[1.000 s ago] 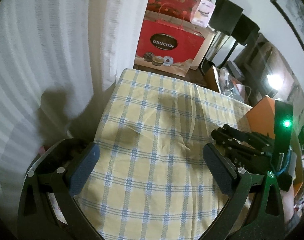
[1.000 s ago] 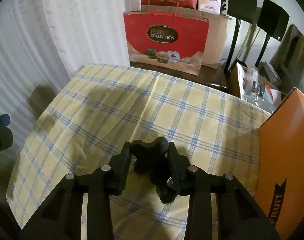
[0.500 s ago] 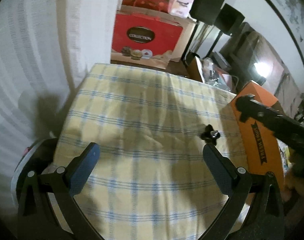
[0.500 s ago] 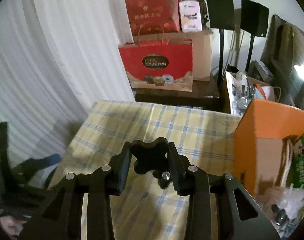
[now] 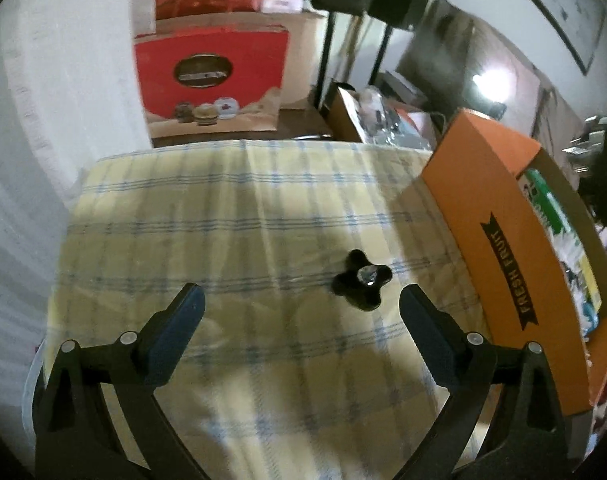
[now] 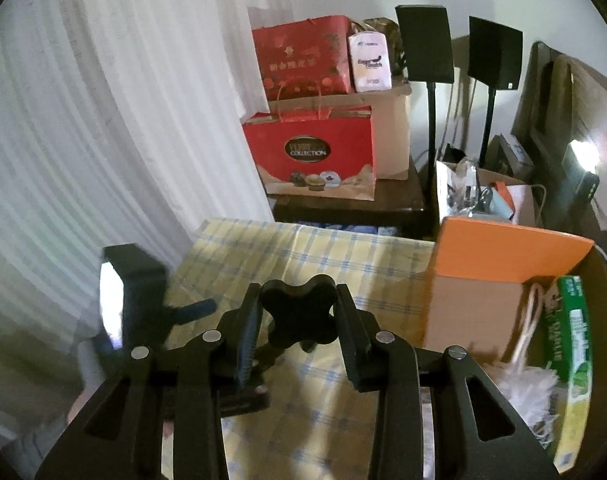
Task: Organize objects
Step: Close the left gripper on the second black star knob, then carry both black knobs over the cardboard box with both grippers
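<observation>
My right gripper is shut on a black four-lobed knob and holds it high above the checked tablecloth. A second black knob with a shiny centre lies on the cloth in the left wrist view, just ahead of my open, empty left gripper and toward its right finger. The left gripper also shows in the right wrist view, low at the left. An open orange cardboard box stands at the table's right edge; it also shows in the right wrist view.
The orange box holds a green packet and a white duster. A red gift bag and a brown carton stand on a dark side table behind. White curtains hang at the left. Two black stands rise behind.
My right gripper has lifted the knob well above the table and pulled back. My left gripper has swung right, bringing the second knob and the orange box into view.
</observation>
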A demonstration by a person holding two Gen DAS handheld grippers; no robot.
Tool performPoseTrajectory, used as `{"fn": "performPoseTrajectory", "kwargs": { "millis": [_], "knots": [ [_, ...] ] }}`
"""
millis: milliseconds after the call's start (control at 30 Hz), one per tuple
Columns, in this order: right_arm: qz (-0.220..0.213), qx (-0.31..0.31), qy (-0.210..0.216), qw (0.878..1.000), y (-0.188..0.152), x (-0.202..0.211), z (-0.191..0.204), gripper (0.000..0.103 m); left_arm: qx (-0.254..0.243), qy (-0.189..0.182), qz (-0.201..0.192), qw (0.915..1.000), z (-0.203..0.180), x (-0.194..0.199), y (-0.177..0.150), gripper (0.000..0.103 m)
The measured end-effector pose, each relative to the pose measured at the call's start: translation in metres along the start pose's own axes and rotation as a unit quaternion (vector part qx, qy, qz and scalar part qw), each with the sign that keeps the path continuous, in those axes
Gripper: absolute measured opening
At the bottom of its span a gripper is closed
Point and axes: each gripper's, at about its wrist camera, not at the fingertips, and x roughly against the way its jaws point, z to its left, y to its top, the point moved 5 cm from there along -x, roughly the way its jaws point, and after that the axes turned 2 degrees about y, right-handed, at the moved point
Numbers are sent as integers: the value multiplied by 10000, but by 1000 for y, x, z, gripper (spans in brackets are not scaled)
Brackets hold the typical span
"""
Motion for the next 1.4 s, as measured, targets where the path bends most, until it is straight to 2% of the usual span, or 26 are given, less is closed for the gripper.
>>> {"fn": "performPoseTrajectory", "kwargs": {
  "millis": [300, 500, 600, 633, 733, 900, 1000, 1300, 1400],
  "knots": [
    [-80, 18, -13, 10000, -7, 28, -16, 36, -421, 40, 46, 9991, -29, -30, 0, 95],
    [-102, -90, -38, 9999, -12, 33, -32, 36, -601, 80, 164, 9980, -41, -44, -2, 70],
    [-88, -141, -57, 9998, -13, 34, -38, 36, -750, 244, 46, 9969, -45, -44, -4, 65],
    [-90, -165, -63, 9998, -14, 35, -40, 36, -788, 289, 11, 9965, -46, -44, -4, 60],
    [-109, -231, -78, 9996, -16, 37, -47, 36, -827, 304, -63, 9961, -49, -41, -3, 33],
    [-113, -275, -91, 9995, -19, 40, -52, 36, -722, 298, -7, 9969, -49, -38, -4, 34],
    [-131, -271, -110, 9995, -20, 43, -53, 36, -488, 150, -57, 9987, -44, -29, -2, 33],
    [-291, -346, -295, 9985, -20, 60, -68, 36, -208, -55, -582, 9981, -49, 29, 17, 33],
    [-410, -310, -516, 9973, -18, 68, -74, 36, -203, -69, -740, 9970, -57, 44, 25, 33]
  ]
}}
